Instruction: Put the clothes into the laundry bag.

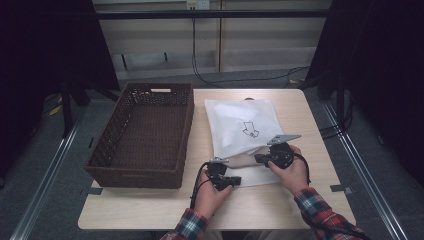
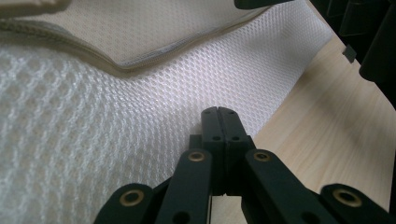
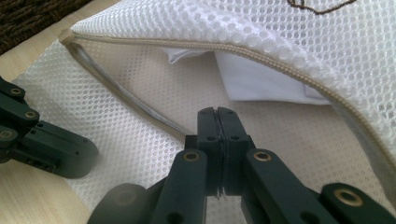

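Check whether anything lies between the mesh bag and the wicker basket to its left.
Nothing visible does: only bare table separates the mesh bag from the wicker basket. Both grippers sit at the bag's near, open edge.

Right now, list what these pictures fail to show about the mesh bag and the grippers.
- Mesh bag contents: in the right gripper view something white lies inside; the upper flap covers most of it.
- Left gripper: whether its shut jaws pinch mesh; they hide the contact.
- Right gripper: the same.
- Bag logo: too small in the high view.
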The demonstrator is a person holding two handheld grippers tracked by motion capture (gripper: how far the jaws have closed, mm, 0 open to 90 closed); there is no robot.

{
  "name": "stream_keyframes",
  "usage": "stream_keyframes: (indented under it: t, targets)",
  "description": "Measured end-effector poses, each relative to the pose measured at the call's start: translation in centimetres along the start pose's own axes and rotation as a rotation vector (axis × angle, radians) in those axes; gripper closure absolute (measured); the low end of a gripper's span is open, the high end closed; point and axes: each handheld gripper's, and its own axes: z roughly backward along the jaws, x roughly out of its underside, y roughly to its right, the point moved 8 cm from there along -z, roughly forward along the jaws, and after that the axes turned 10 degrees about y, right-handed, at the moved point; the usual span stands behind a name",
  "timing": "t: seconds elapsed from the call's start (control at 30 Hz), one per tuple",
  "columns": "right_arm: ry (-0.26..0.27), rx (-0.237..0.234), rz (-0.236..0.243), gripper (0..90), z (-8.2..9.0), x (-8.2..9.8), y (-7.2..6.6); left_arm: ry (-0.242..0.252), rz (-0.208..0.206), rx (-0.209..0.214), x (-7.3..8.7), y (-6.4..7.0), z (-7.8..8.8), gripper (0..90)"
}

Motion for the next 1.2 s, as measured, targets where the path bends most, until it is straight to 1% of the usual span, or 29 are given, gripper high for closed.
stream_keyframes:
  t: [0.03, 0.07, 0.2, 0.3, 0.33, 0.4, 0.43, 0.5, 0.6, 0.63, 0.67, 0.7, 0.73, 0.77, 0.83, 0.87, 0.93, 0.97, 1.0, 1.03, 1.07, 1.1, 1.13, 1.2]
  targets:
    - [-0.003, 0.009, -0.01, 89.2, 0.0, 0.1, 0.0, -0.007, 0.002, -0.002, 0.1, 0.1, 0.0, 90.0]
    - [-0.003, 0.005, -0.003, 89.2, 0.0, 0.1, 0.1, -0.005, 0.001, -0.002, 0.1, 0.1, 0.0, 90.0]
    - [-0.007, -0.005, -0.005, 88.7, 0.2, 0.3, -0.1, -0.003, 0.009, 0.001, 0.1, 0.2, 0.0, 90.0]
    - [-0.008, -0.009, -0.003, 87.1, 0.3, 0.3, -0.1, -0.012, 0.022, 0.004, 0.0, 0.2, 0.1, 90.0]
    - [-0.006, -0.013, -0.004, 86.4, 0.3, 0.3, -0.1, -0.016, 0.021, 0.005, 0.0, 0.1, 0.1, 90.0]
    - [-0.001, -0.019, -0.006, 84.8, 0.4, 0.2, -0.2, -0.024, 0.034, 0.002, -0.1, 0.0, 0.3, 90.0]
    - [0.0, -0.022, -0.007, 83.7, 0.4, 0.2, -0.2, -0.023, 0.034, 0.0, -0.2, 0.0, 0.5, 89.7]
    - [0.0, -0.021, -0.007, 82.8, 0.4, 0.3, -0.2, -0.012, 0.051, 0.006, -0.6, 0.0, 0.7, 87.1]
    - [-0.005, -0.031, -0.014, 81.0, 0.4, 0.4, -0.3, -0.002, 0.047, 0.004, -1.3, 0.0, 1.3, 86.1]
    - [-0.003, -0.033, -0.009, 80.7, 0.4, 0.4, -0.3, -0.006, 0.047, 0.001, -1.5, 0.0, 1.6, 84.9]
    - [-0.005, -0.04, -0.005, 80.4, 0.4, 0.5, -0.5, 0.003, 0.049, 0.008, -1.7, 0.1, 1.7, 83.2]
    - [-0.011, -0.034, -0.006, 79.9, 0.5, 0.5, -0.5, 0.011, 0.056, 0.01, -2.0, 0.3, 2.0, 81.4]
    - [-0.004, -0.044, 0.002, 78.6, 0.5, 0.5, -0.7, 0.018, 0.056, 0.014, -2.3, 0.4, 2.2, 77.9]
    - [-0.009, -0.048, 0.007, 78.0, 0.5, 0.5, -0.8, 0.023, 0.055, 0.01, -2.5, 0.3, 2.4, 74.6]
    - [-0.013, -0.041, 0.007, 75.3, 0.7, 0.6, -1.0, 0.029, 0.086, 0.019, -2.9, 0.4, 2.8, 69.5]
    - [-0.012, -0.04, 0.016, 73.9, 0.7, 0.6, -1.0, 0.03, 0.1, 0.023, -3.1, 0.5, 2.9, 66.9]
    - [-0.016, -0.049, 0.014, 71.3, 0.9, 0.6, -1.2, 0.03, 0.088, 0.016, -3.4, 0.4, 3.4, 63.3]
    - [-0.013, -0.055, 0.016, 70.4, 1.0, 0.5, -1.2, 0.034, 0.094, 0.017, -3.6, 0.4, 3.6, 62.1]
    - [-0.009, -0.042, 0.023, 67.6, 1.1, 0.4, -1.1, 0.039, 0.099, 0.021, -3.7, 0.5, 3.7, 59.4]
    - [-0.008, -0.046, 0.022, 66.6, 1.1, 0.4, -1.0, 0.044, 0.105, 0.018, -3.9, 0.6, 3.9, 57.6]
    - [-0.016, -0.041, 0.017, 65.6, 1.2, 0.4, -1.0, 0.046, 0.102, 0.009, -4.0, 0.5, 4.0, 53.9]
    - [-0.011, -0.041, 0.018, 64.4, 1.3, 0.4, -0.9, 0.048, 0.1, 0.006, -4.1, 0.4, 4.1, 51.0]
    - [-0.017, -0.046, 0.01, 62.6, 1.4, 0.4, -0.9, 0.044, 0.095, 0.001, -4.1, 0.3, 4.3, 48.1]
    - [-0.007, -0.054, 0.021, 60.0, 1.5, 0.3, -0.9, 0.035, 0.096, -0.009, -4.1, 0.1, 4.5, 43.8]
